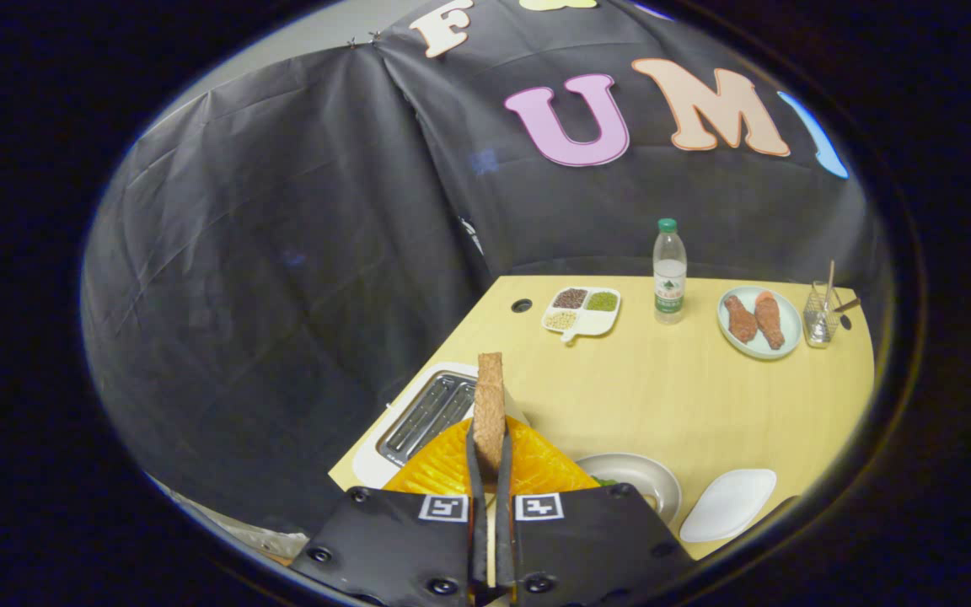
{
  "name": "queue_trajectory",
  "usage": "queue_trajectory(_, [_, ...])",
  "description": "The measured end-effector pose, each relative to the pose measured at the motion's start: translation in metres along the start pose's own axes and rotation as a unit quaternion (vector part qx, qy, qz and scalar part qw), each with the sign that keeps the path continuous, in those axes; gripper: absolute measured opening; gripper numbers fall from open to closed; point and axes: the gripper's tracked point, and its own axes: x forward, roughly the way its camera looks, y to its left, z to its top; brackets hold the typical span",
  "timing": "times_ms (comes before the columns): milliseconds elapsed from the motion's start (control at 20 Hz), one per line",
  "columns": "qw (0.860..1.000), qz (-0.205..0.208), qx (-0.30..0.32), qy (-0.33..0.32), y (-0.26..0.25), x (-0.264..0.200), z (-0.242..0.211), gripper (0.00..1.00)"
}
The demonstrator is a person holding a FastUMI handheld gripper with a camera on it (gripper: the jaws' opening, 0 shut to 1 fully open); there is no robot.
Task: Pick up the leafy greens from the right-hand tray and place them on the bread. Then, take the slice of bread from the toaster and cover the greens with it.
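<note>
A: Between the two fingers of the gripper (pixel 490 459) stands a brown slice of bread (pixel 490 409), upright and edge-on, with both fingers pressed against its lower sides, so the tongs are clenched on it.

B: And the white two-slot toaster (pixel 426 413)?

A: At the near left corner of the pale wooden table (pixel 671 396), just beside and below the slice. The slice looks clear of the slots, so I judge the second step is in hand: carrying the bread over.

B: Where does it go?

A: An orange ridged plastic plate (pixel 536 468) lies just ahead of the fingers, mostly hidden by them. I cannot see the lower bread or the leafy greens on it. A sliver of green (pixel 605 481) shows by the grey round bowl (pixel 633 480) at the near edge; I can't tell what it is.

B: Next move?

A: Probably tipping the slice flat and lowering it over the greens before letting go, gently, since an upright slice could slip.
</note>
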Motion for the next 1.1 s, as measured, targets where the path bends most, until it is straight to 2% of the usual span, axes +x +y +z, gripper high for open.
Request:
queue_trajectory(350, [0.999, -0.015, 0.045, 0.020, -0.034, 0.001, -0.040, 0.07])
queue_trajectory(1100, [0.992, -0.043, 0.099, 0.065, -0.083, 0.014, -0.116, 0.06])
